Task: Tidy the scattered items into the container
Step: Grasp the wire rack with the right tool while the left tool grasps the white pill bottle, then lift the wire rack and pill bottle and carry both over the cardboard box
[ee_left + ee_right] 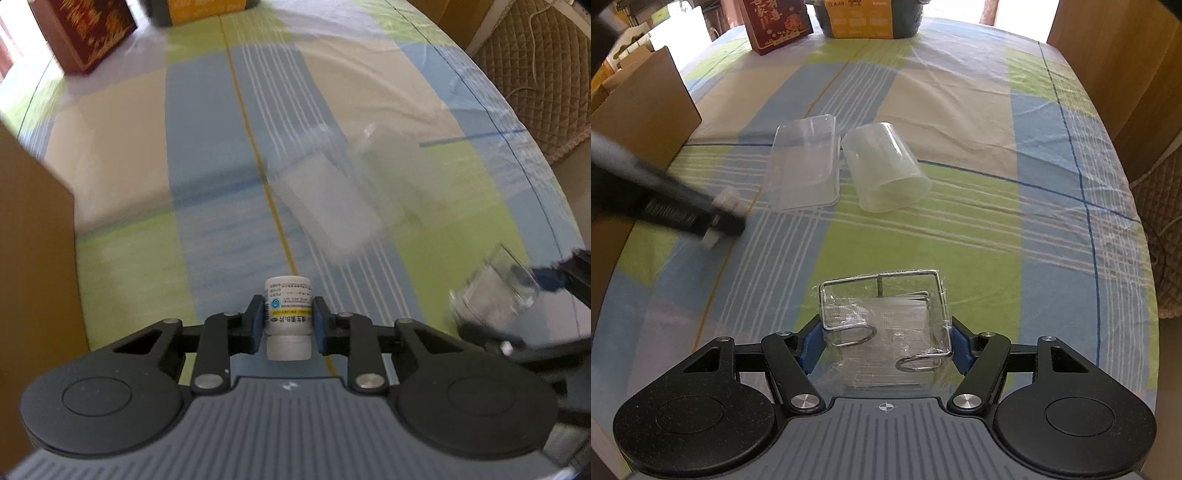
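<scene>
Table (960, 96) under a striped cloth (979, 221) in blue, green and beige fills both views. Brown cardboard box (646, 110) at 10 o'clock in the right wrist view, on the table's left edge. Red box (775, 26) and yellow-labelled box (864, 18) at 12 o'clock, far end.

Clear plastic tray (803, 162) lies flat near centre, about 11 o'clock from the right gripper. Clear plastic cup (886, 166) lies on its side just beside the tray's right edge, mouth toward the camera. In the left wrist view both are motion-blurred.

Right gripper (886, 343): fingers set fairly wide, clamped on a clear container with a wire frame (886, 325); contents look like thin clear sheets, hard to tell through the plastic.

Left gripper (288, 323): fingers narrow, pinching a small white pill bottle (288, 321) by its label, upside down, cap toward the camera, above the cloth. In the right wrist view it shows at 9 o'clock, blurred, well apart from the container.
</scene>
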`<state>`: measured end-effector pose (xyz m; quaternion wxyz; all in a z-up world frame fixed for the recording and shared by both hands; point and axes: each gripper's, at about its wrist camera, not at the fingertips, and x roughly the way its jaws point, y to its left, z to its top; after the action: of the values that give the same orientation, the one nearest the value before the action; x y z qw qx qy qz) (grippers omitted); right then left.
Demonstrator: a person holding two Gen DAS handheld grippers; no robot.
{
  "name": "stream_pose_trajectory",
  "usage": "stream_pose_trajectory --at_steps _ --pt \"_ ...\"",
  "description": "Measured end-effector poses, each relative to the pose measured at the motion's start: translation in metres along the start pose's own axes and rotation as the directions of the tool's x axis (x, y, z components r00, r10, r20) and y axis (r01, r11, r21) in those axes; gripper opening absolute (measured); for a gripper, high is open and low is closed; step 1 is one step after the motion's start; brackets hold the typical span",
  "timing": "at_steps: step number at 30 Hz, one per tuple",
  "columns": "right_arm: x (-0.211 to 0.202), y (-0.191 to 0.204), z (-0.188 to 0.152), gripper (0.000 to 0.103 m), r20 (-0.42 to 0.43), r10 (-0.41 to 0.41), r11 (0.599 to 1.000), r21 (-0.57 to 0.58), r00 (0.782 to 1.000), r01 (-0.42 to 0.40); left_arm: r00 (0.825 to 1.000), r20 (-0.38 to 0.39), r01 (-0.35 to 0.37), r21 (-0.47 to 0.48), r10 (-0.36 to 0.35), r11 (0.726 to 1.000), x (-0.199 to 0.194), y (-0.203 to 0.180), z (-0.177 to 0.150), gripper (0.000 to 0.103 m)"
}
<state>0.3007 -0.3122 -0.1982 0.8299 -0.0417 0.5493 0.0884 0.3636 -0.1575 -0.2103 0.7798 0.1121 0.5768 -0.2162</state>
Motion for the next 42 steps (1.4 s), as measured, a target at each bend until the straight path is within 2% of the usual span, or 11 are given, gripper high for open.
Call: stream_pose_trajectory --at_steps 6,14,19,24,33,39,42 --pt "-0.014 0.005 -0.009 0.069 0.015 0.046 0.999 0.028 0.999 -0.046 0.997 0.069 0.046 -0.064 -0.042 0.997 -0.045 -0.003 -0.041 0.022" --pt "-0.052 0.028 -0.037 0.069 0.049 0.117 0.992 0.043 0.992 -0.119 0.987 0.141 0.100 -0.176 -0.076 0.979 -0.106 0.009 -0.094 0.022" --pt "-0.074 0.057 -0.051 0.069 0.065 0.159 0.986 0.045 0.985 -0.162 0.980 0.191 0.097 -0.204 -0.057 0.974 -0.145 0.025 -0.121 0.022" --pt "-0.099 0.098 -0.054 0.069 0.097 0.243 0.969 0.022 0.965 -0.246 0.970 0.242 0.074 -0.236 -0.016 0.969 -0.181 0.046 -0.143 0.022" --pt "-0.142 0.170 -0.012 0.069 0.202 0.371 0.928 -0.116 0.907 -0.354 0.950 0.299 -0.002 -0.292 0.093 0.956 -0.237 0.106 -0.164 0.022" --pt "-0.152 0.220 0.030 0.069 0.249 0.416 0.902 -0.232 0.875 -0.363 0.946 0.281 -0.079 -0.280 0.161 0.957 -0.249 0.151 -0.154 0.022" --pt "-0.151 0.238 0.046 0.069 0.261 0.425 0.892 -0.283 0.867 -0.352 0.948 0.264 -0.104 -0.267 0.177 0.958 -0.246 0.172 -0.143 0.022"
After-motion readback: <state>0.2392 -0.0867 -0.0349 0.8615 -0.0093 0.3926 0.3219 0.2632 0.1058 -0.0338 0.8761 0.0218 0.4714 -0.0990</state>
